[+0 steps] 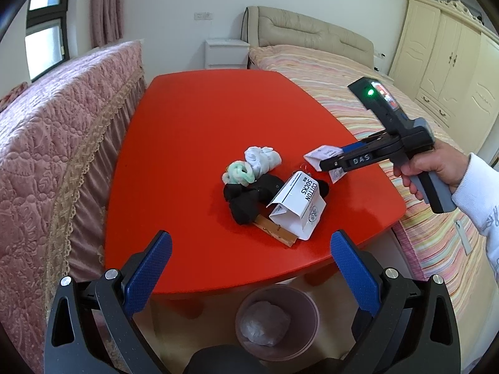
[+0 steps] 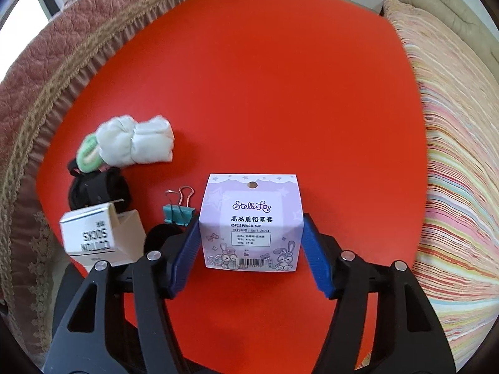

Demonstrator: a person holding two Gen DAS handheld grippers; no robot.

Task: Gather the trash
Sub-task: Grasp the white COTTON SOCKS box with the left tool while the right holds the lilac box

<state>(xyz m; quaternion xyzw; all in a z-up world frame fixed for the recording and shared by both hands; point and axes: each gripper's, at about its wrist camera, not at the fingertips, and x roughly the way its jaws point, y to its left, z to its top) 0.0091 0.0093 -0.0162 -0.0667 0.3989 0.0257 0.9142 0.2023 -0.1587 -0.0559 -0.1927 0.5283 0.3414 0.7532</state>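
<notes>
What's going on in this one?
A person is clearing trash off a red table. The right gripper is shut on a purple pencil-cap card, held above the table. The left gripper is open and empty, over a bin below the table edge. Socks and a sock wrapper remain.

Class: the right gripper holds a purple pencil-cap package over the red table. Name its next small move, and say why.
Probably carry the purple package, clamped in the right gripper, toward the bin below the table's near edge: it is already lifted, and the bin stands open.
</notes>
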